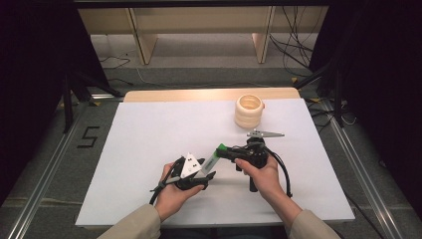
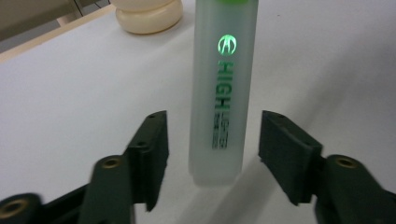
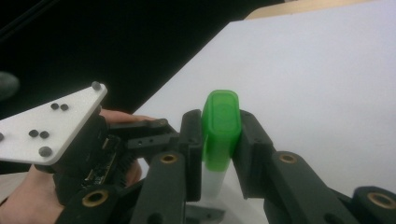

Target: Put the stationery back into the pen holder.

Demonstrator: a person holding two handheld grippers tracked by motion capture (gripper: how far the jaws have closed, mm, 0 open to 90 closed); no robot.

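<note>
1. Right gripper clamped on the highlighter's green cap, above the white desk
2. Left gripper jaws apart, flanking the highlighter's translucent barrel without touching it

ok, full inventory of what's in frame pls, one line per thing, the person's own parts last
highlighter: 1, frosted clear body with green cap, held off the table between the two grippers near the front middle
ring stack: 1, cream, far right part of the table
metal clip-like piece: 1, grey, on the table in front of the ring stack; too small to identify
table cover: 1, white, over a light wood top
left hand-held gripper: 1, black with a grey three-cornered plate, jaws open either side of the highlighter's body, not touching it
right hand-held gripper: 1, black, jaws clamped on the green cap
hands: 2, beige sleeves, coming in from the bottom edge
</note>
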